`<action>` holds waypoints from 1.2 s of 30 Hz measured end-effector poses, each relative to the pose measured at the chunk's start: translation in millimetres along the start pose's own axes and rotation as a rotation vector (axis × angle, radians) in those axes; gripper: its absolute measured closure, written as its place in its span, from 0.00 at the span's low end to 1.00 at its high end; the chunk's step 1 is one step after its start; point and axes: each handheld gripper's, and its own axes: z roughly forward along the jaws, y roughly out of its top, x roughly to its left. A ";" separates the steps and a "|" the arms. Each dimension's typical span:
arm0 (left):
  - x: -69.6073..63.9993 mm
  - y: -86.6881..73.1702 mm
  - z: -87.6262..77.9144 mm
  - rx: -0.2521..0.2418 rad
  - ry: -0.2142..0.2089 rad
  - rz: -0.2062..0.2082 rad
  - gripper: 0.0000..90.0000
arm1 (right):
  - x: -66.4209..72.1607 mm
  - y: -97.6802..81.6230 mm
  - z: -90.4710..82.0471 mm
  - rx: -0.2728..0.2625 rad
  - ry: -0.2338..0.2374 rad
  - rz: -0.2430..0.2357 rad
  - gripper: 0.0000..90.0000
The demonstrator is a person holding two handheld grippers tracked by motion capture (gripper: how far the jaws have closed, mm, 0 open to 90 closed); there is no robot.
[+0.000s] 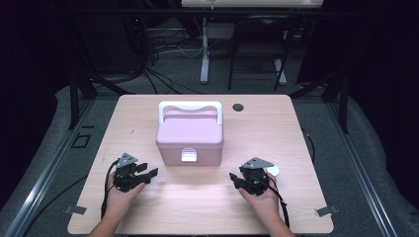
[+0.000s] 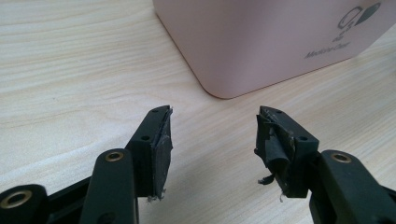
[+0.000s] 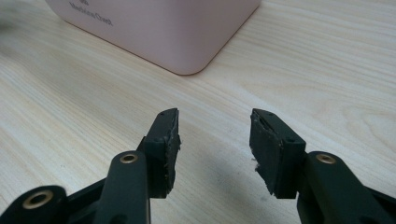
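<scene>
One pink medicine box with a white handle stands mid-table, latch facing near. Two grippers rest near it: left gripper and right gripper, both with jaws spread and empty. The frayed pad on the left gripper could slip on the smooth lid or latch, I judge.

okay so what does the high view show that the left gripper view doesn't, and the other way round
High view alone: the box's white handle, its front latch, the right claw, both hands and the floor around the table. Left gripper view alone: grey lettering on the box's side and frayed pads on the open left claw. Both: the pink box on the wooden table.
</scene>
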 end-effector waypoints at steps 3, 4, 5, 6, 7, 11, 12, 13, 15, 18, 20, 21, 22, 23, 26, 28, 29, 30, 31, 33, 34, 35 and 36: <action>-0.8 0.3 -0.7 0.003 0.002 -0.003 0.50 | 0.7 0.0 -0.5 -0.001 0.004 -0.007 0.58; -0.9 0.6 -1.2 0.004 0.000 -0.002 0.50 | 1.3 0.1 -0.6 -0.002 0.005 -0.012 0.58; -0.9 0.9 -1.7 0.000 0.001 -0.001 0.50 | 1.8 0.1 -1.1 0.003 -0.001 -0.020 0.59; -1.0 0.8 -1.8 -0.008 0.001 -0.002 0.50 | 1.9 0.3 -1.1 -0.003 -0.007 -0.031 0.60; -0.5 1.2 -2.9 -0.003 -0.003 -0.001 0.50 | 2.5 0.5 -1.4 -0.008 -0.015 -0.037 0.60; 1.1 2.3 -2.5 -0.017 -0.003 -0.015 0.51 | 2.4 0.9 -0.9 -0.002 -0.001 -0.014 0.61; 1.3 2.8 -2.2 -0.017 0.002 -0.018 0.51 | 2.0 0.6 -0.1 -0.001 0.001 -0.017 0.60; 1.4 3.6 -2.2 -0.014 0.007 -0.016 0.51 | 2.2 0.9 -1.0 0.003 -0.001 -0.019 0.59; 1.4 4.4 -2.7 -0.020 0.008 -0.011 0.51 | 3.0 1.2 -2.1 -0.021 -0.008 -0.037 0.57; 0.9 5.6 -2.5 -0.028 0.004 0.002 0.51 | 3.7 2.1 -3.6 -0.027 -0.013 -0.035 0.57; 0.3 6.8 -2.4 -0.032 0.005 0.010 0.51 | 3.7 3.1 -3.9 -0.027 -0.024 -0.040 0.58; 0.0 7.4 -2.0 -0.038 0.000 0.012 0.51 | 3.6 3.5 -4.3 -0.027 -0.028 -0.042 0.58; -0.1 8.1 -2.0 -0.039 -0.003 0.022 0.51 | 3.5 4.1 -4.6 -0.032 -0.031 -0.036 0.59; -0.9 8.6 -2.0 -0.037 -0.006 0.024 0.53 | 3.1 4.8 -5.4 -0.031 -0.036 -0.028 0.58; -1.9 9.9 -0.3 -0.036 -0.021 0.024 0.57 | 1.9 8.1 -4.9 -0.035 -0.044 -0.025 0.57; -1.8 11.5 0.7 -0.039 -0.028 0.023 0.58 | 1.6 11.9 -4.4 -0.054 -0.058 -0.038 0.54; -2.0 12.6 1.2 -0.045 -0.028 0.016 0.59 | 1.6 13.5 -4.4 -0.051 -0.057 -0.036 0.54; -1.2 13.2 1.5 -0.051 -0.033 0.014 0.60 | 1.6 15.9 -3.6 -0.054 -0.058 -0.037 0.53; -0.1 14.2 2.3 -0.056 -0.037 0.006 0.61 | 1.6 16.8 -2.3 -0.071 -0.058 -0.034 0.53; 2.7 17.9 3.5 -0.054 -0.035 -0.001 0.63 | 2.2 20.1 0.0 -0.084 -0.059 -0.021 0.54; 3.3 19.8 3.6 -0.055 -0.028 0.000 0.65 | 2.1 21.2 1.1 -0.085 -0.057 -0.021 0.56; 3.7 21.3 3.6 -0.062 -0.026 -0.005 0.67 | 2.2 22.5 2.0 -0.083 -0.049 -0.023 0.59; 4.2 22.6 3.4 -0.064 -0.028 -0.008 0.69 | 2.8 23.4 2.6 -0.089 -0.048 -0.019 0.60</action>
